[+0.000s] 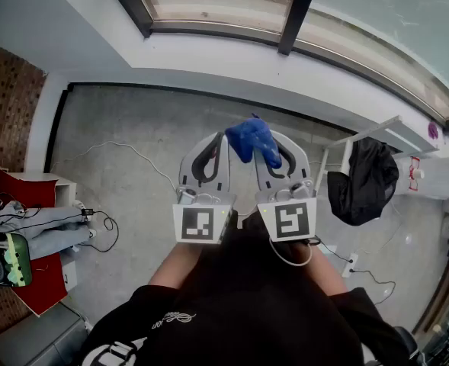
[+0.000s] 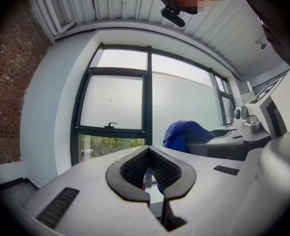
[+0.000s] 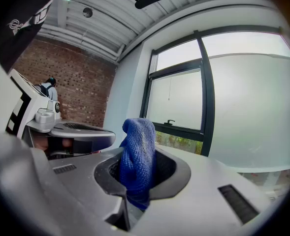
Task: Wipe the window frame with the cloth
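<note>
A blue cloth [image 1: 251, 139] is pinched in my right gripper [image 1: 261, 145], whose jaws are shut on it; in the right gripper view the cloth [image 3: 139, 154] stands up out of the jaws and hangs down between them. Close on its left, my left gripper [image 1: 222, 142] is shut with nothing in it, its pads meeting at the tips [image 2: 148, 151]. Both grippers are held up side by side, well short of the window. The dark window frame [image 1: 294, 10] crosses the top of the head view. Its upright bar [image 2: 148, 95] and the same frame [image 3: 207, 90] show ahead of both grippers.
A white sill ledge [image 1: 232, 56] runs under the window. A black garment [image 1: 364, 180] hangs on a white rack at the right. A red cabinet [image 1: 26, 197] with clothes and cables [image 1: 102, 223] stands at the left by a brick wall [image 1: 3, 105]. The floor [image 1: 133, 128] is grey concrete.
</note>
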`<state>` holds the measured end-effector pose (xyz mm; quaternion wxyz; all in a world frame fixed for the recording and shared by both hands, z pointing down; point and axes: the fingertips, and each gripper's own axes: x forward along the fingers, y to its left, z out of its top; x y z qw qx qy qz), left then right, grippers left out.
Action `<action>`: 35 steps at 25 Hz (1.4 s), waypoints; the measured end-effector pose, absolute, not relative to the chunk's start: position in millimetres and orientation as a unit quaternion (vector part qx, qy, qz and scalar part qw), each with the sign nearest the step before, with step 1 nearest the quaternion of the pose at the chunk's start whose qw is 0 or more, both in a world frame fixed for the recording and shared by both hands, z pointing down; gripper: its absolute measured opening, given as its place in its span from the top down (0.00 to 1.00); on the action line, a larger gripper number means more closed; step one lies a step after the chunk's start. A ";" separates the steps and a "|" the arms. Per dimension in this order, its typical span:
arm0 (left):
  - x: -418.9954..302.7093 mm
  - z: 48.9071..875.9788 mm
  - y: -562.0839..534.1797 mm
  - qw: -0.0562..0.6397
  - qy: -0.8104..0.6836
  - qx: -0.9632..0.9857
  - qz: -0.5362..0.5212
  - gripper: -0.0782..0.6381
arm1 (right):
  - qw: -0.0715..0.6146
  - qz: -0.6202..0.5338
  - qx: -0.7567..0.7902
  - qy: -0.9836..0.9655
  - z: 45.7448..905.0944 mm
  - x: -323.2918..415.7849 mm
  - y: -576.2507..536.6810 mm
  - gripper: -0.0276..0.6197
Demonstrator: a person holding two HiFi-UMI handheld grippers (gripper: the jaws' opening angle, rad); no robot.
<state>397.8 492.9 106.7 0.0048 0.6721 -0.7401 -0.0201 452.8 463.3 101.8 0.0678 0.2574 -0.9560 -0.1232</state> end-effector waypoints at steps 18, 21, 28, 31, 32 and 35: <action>309.7 121.5 513.8 0.013 -0.738 0.674 -0.023 0.88 | 0.060 -0.125 0.274 -0.952 100.6 376.1 474.6 0.90; 297.5 126.1 512.3 0.013 -0.730 0.683 -0.014 0.88 | 0.068 -0.128 0.273 -0.951 104.1 365.2 474.2 0.90; 276.9 142.7 485.4 0.027 -0.726 0.687 0.008 0.88 | 0.081 -0.111 0.275 -0.952 116.9 347.6 443.1 0.90; 268.7 159.0 459.9 0.049 -0.724 0.688 0.024 0.88 | 0.093 -0.114 0.272 -0.951 128.1 337.6 414.8 0.90; 265.8 162.8 450.4 0.052 -0.724 0.688 0.029 0.88 | 0.098 -0.119 0.270 -0.950 132.0 333.7 404.1 0.90; 255.5 169.2 416.7 0.052 -0.725 0.685 0.046 0.88 | 0.120 -0.143 0.267 -0.946 142.6 321.6 367.3 0.90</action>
